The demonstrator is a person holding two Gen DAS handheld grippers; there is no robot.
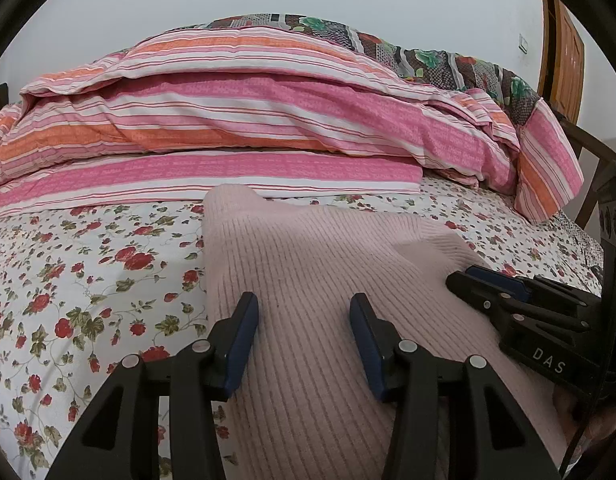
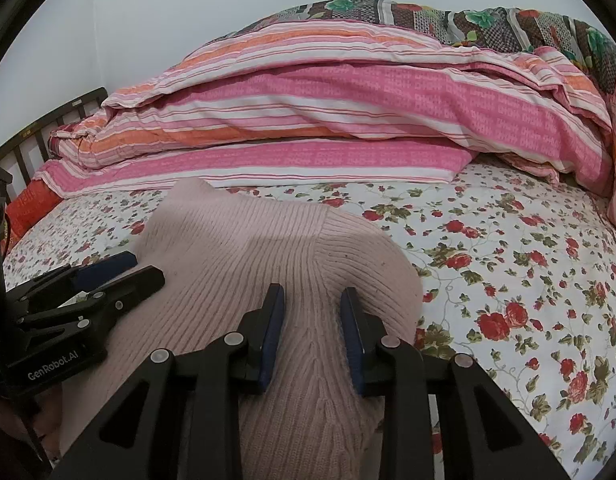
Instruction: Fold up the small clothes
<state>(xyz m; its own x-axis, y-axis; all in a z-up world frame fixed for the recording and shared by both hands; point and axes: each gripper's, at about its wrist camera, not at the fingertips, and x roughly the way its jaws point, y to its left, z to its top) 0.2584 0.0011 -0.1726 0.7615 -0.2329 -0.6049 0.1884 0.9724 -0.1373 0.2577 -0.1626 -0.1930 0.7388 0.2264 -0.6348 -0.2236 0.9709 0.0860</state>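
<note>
A pale pink ribbed sweater (image 1: pixel 308 280) lies on the flowered bed (image 1: pixel 88 280), in front of the striped quilt (image 1: pixel 248 120) piled along the far edge. The left gripper (image 1: pixel 304 340) has its fingers (image 1: pixel 244 340) moderately apart over the sweater's left part, with knit showing between them but nothing clamped. The right gripper (image 2: pixel 311 332) keeps a narrower gap over the sweater's right part beside a shoulder seam; whether those fingers (image 2: pixel 274 328) pinch the knit I cannot tell

A home bedroom is showing here: a bed (image 1: pixel 88 280) is lying under a rose-print sheet, a pink and orange striped quilt (image 1: pixel 268 120) is sitting bundled along its far side, and a wooden door (image 1: pixel 563 48) is standing in the plain wall.
</note>
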